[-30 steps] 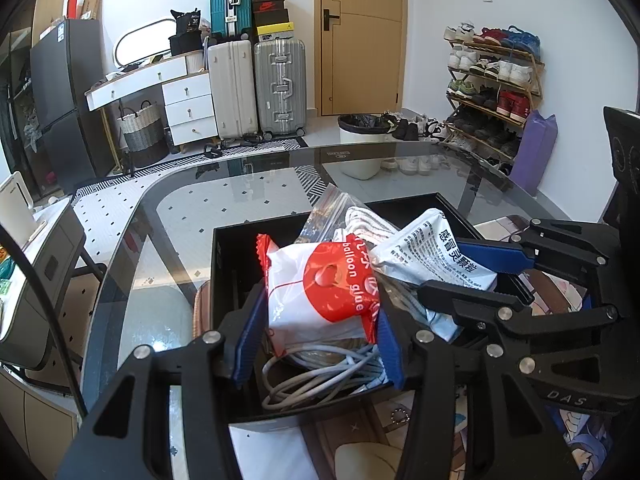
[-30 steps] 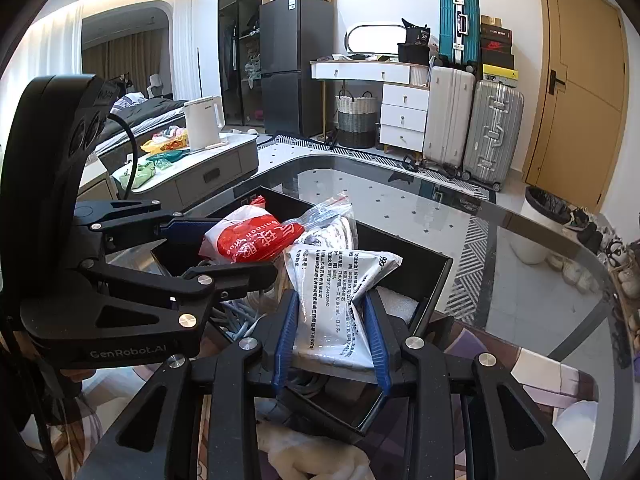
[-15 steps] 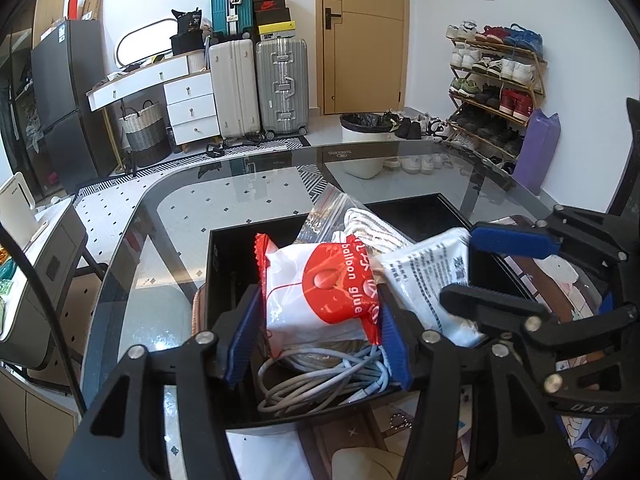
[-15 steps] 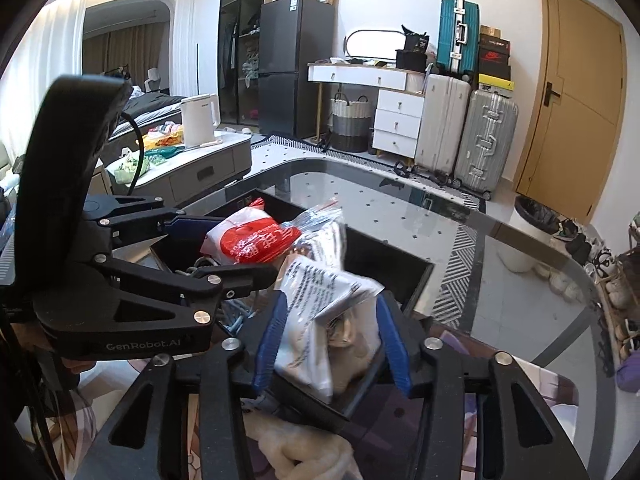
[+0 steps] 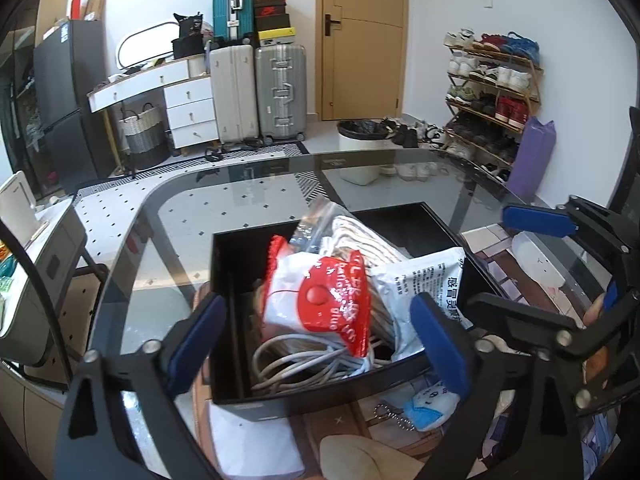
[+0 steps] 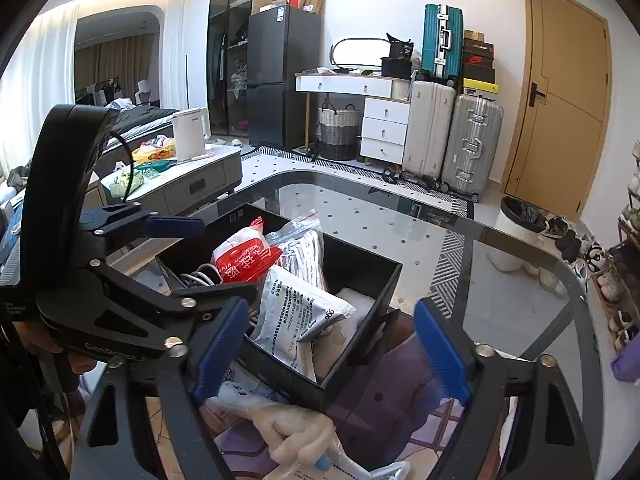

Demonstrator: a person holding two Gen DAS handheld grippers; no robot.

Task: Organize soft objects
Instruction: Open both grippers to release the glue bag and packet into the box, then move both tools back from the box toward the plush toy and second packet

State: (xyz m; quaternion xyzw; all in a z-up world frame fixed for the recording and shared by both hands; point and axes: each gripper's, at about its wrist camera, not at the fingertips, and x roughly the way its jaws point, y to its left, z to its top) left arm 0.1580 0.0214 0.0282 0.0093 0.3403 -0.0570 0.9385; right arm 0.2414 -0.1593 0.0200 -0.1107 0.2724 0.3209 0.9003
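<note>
Two sets of blue-padded tongs just sprung wide: left gripper (image 5: pixel 316 344) clear of red-and-white plastic pouch (image 5: pixel 320 304), right gripper (image 6: pixel 332 352) clear of white printed sachet (image 6: pixel 298 308). Both resting inside black open box (image 6: pixel 360 344) on glass table (image 6: pixel 500 280).

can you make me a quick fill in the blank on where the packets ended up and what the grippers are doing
1. The red and white packet lies inside the black ____.
2. Under that packet sits a coil of grey ____.
3. The left hand-held gripper has just been opening and its jaws now stand ____.
4. The white printed packet lies in the box, and the right hand-held gripper holds ____.

Missing words: box; cable; open; nothing
</note>
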